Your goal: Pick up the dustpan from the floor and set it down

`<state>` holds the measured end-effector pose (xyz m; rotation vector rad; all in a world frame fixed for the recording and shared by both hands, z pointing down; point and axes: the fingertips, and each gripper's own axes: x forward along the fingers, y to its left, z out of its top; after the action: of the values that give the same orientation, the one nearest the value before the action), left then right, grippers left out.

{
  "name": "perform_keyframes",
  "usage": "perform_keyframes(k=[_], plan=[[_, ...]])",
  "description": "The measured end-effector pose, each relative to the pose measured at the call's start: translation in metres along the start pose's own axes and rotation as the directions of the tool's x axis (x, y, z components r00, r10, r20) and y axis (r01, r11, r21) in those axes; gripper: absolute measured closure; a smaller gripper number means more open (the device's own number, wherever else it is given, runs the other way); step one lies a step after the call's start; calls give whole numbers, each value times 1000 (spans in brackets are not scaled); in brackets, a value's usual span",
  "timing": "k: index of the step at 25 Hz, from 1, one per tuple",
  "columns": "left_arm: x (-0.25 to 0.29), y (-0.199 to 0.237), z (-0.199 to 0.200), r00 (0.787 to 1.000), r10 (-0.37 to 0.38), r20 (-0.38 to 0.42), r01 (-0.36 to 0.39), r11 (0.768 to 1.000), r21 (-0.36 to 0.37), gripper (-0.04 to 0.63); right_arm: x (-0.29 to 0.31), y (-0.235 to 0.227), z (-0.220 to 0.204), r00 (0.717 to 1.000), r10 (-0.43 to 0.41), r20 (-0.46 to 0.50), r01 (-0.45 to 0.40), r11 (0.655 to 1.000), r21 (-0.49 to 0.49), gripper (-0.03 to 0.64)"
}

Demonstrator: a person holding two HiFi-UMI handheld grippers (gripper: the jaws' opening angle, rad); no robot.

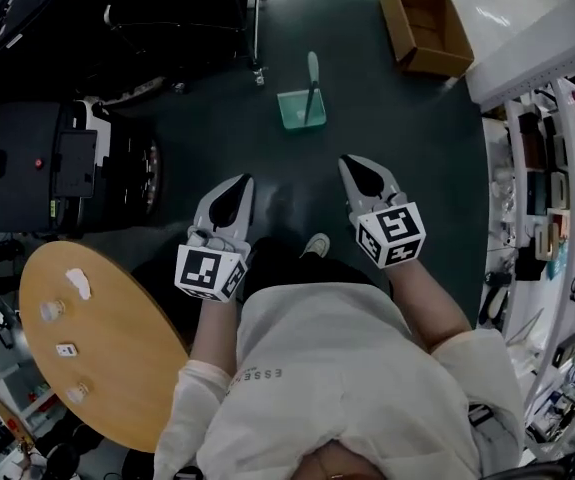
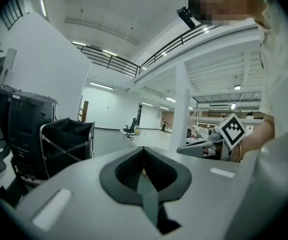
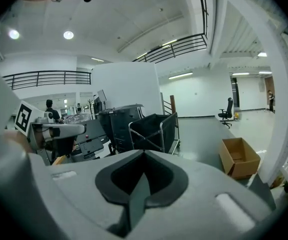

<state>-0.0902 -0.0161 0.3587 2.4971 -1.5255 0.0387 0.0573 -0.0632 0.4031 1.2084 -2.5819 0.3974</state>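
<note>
Dustpan [image 1: 302, 106]: pale green, resting on the dark floor [image 1: 397, 138], with nothing touching it. Its handle [image 1: 312, 72] appears to stand upright from the rear of the pan, though the steep downward angle of the head view makes the tilt hard to judge.

Left hand-held gripper [image 1: 244, 180]: well short of the dustpan, on my side of it and to its left. Its own view shows the two jaws closed against each other at the tips, with nothing between the dark pads. It carries nothing.

Right hand-held gripper [image 1: 347, 160]: also short of the dustpan, on my side and slightly to its right, a little nearer to it than the left one. The jaws are fully together and there is nothing between them. The marker cube [image 1: 391, 234] sits at its rear, over my wrist.

Both grippers point roughly toward the dustpan, one on either side of the line from me to it. One shoe [image 1: 317, 245] shows between them, on my side of the dustpan.

Surroundings, relative to the dustpan:
- An open cardboard box [image 1: 427, 26] lies beyond it and to the right, well apart.
- Black carts and equipment [image 1: 47, 163] stand to its left and beyond it.
- A round wooden worktop [image 1: 117, 368] stands well to its left on my side, beside my left arm, with a few small pale items [image 1: 77, 284] on it.
- Shelving [image 1: 547, 218] loaded with small goods runs along the far right.
</note>
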Motion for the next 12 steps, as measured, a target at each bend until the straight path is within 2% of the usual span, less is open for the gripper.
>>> perform_keyframes(k=[8, 12], plan=[[106, 63, -29, 996, -56, -70, 51, 996, -78, 580, 88, -55, -15, 991, -48, -125, 47, 999, -12, 629], [169, 103, -35, 994, -65, -90, 58, 995, -78, 580, 142, -88, -13, 982, -108, -154, 104, 994, -35, 629]])
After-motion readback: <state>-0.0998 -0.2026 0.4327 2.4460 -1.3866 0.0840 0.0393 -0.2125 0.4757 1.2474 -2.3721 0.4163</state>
